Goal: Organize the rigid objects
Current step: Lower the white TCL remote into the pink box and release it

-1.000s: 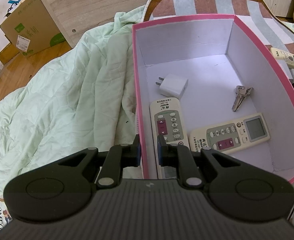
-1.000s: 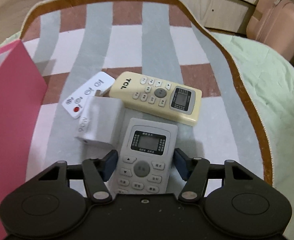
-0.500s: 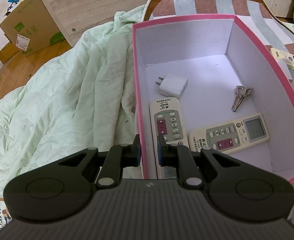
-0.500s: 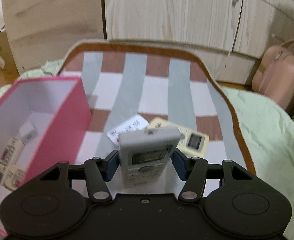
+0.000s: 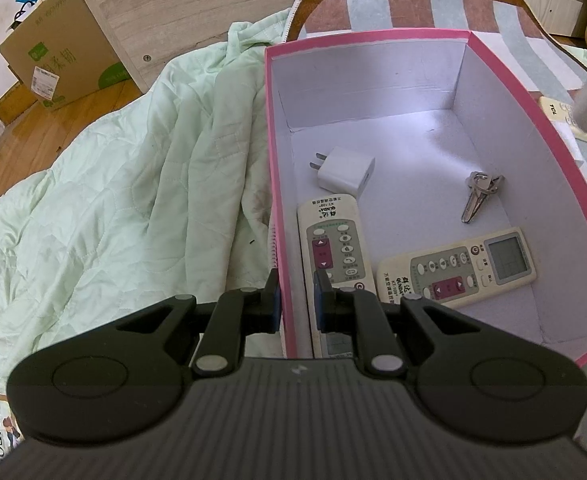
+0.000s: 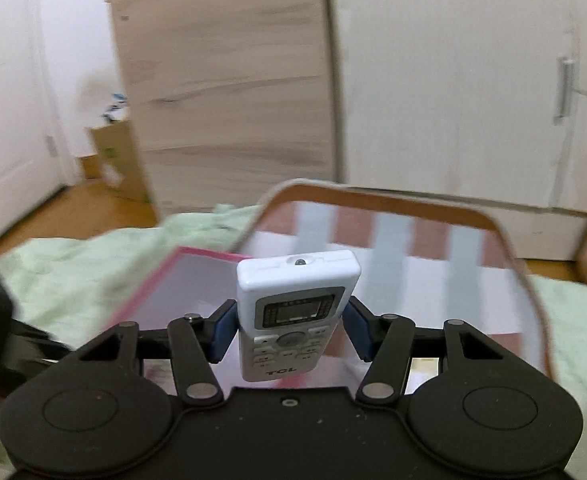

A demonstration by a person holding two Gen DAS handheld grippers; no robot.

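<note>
Right gripper [image 6: 289,334]: clamped on a white TCL remote [image 6: 295,312], blue pads pressing its two long sides near the middle; the remote tips up out of the jaws, emitter end away from the camera.
Left gripper [image 5: 296,300]: jaws close together and pinching the near-left wall of the pink box [image 5: 271,184], one finger outside, one inside.
Where the remote is: in the air, in front of the box and above the striped mat [image 6: 433,248], not yet over the opening as far as the right wrist view shows.
Box contents: a white charger plug [image 5: 345,170], a bunch of keys [image 5: 479,194], and two Qunda remotes, one along the left wall [image 5: 335,252] and one lying crosswise [image 5: 459,266].
Doing the step well: probably carry the remote over the rim, lower it toward the bare floor at the far end, level it, and only then let go; the left grip keeping the box steady should help.
Risk: dropping from height could knock the keys or land askew on the other remotes.
Hard to make out: the right wrist view is smeared, so the box interior is unreadable there.
Cut off: a cream TCL remote [image 5: 553,114] outside the box, half hidden by a blurred pale object at the frame edge.
</note>
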